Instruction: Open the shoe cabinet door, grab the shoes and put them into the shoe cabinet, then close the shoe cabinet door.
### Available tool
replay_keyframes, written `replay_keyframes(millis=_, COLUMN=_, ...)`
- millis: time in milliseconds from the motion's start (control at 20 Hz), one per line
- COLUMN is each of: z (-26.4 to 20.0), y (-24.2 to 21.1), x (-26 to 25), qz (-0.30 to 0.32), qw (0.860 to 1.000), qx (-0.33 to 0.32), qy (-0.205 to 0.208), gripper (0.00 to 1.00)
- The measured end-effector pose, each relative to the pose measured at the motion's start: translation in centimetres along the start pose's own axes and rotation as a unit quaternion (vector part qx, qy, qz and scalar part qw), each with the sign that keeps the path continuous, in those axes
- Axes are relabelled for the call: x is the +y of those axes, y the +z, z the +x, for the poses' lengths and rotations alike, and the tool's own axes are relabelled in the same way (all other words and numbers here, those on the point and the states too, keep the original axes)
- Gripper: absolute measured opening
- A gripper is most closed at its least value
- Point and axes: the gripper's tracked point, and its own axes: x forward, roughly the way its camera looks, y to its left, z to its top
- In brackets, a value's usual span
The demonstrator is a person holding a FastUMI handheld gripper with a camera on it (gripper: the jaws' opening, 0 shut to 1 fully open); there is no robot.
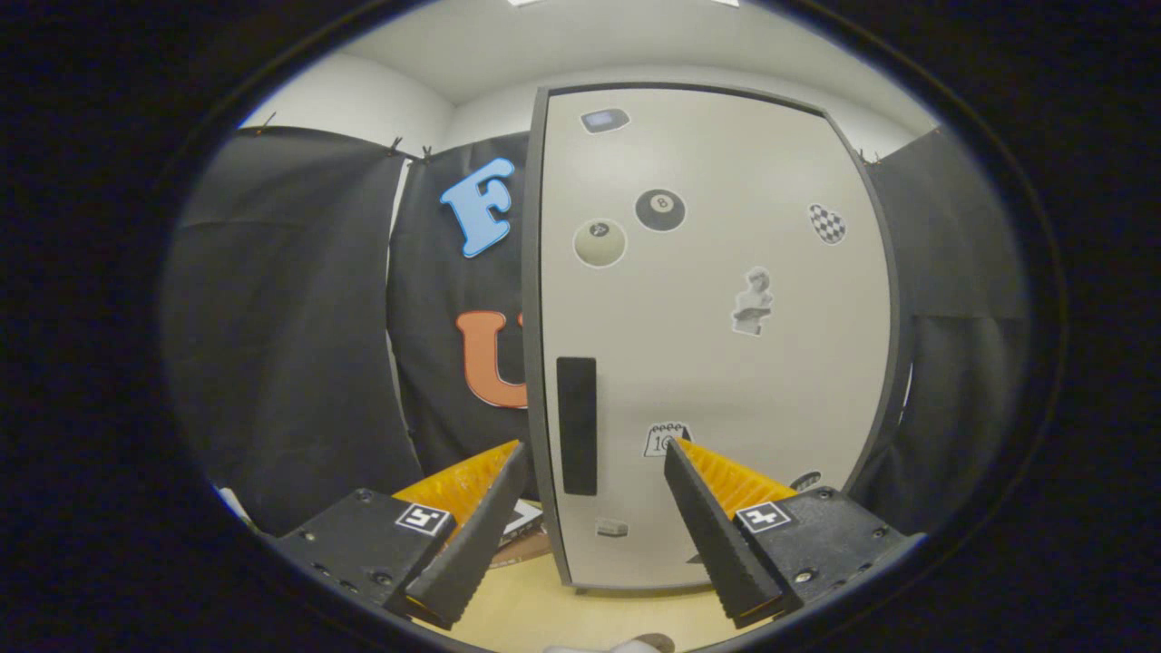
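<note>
The shoe cabinet (717,345) stands upright just ahead of me, its pale door shut and framed in dark grey. A black vertical handle (577,424) sits low on the door near its left edge, in line with the gap between my fingers. My gripper (594,451) is open, with nothing between the fingers. The left finger (481,526) lies left of the door's edge and the right finger (717,535) lies in front of the door. Several stickers dot the door. A bit of something pale (603,646) shows just below my fingers; I cannot tell what it is.
The cabinet stands on a light wooden surface (562,612). Black cloth walls (290,345) close in on the left and right of the cabinet. A small flat object (524,524) lies at the cabinet's lower left, behind my left finger.
</note>
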Motion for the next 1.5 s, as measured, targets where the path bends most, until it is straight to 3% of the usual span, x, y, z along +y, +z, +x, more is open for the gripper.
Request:
replay_keyframes(millis=350, z=7.2, y=-1.5, x=0.3, qz=0.0, qw=1.0, qx=0.026, qy=-0.016, gripper=0.96)
replay_keyframes(millis=450, z=8.0, y=-2.1, x=0.7, qz=0.005, qw=0.999, qx=0.035, qy=-0.013, gripper=0.89)
replay_keyframes(millis=650, z=8.3, y=-2.3, x=0.4, qz=-0.013, qw=0.998, qx=0.038, qy=-0.04, gripper=0.62)
replay_keyframes(millis=800, z=8.2, y=-2.6, x=0.6, qz=-0.016, qw=0.998, qx=0.039, qy=-0.039, gripper=0.43)
replay_keyframes(millis=1000, z=8.0, y=-2.8, x=0.8, qz=0.014, qw=0.998, qx=0.053, qy=-0.007, gripper=0.37)
replay_keyframes(millis=1500, z=3.2, y=-2.6, x=1.1, qz=-0.017, qw=0.997, qx=0.059, qy=0.044, gripper=0.27)
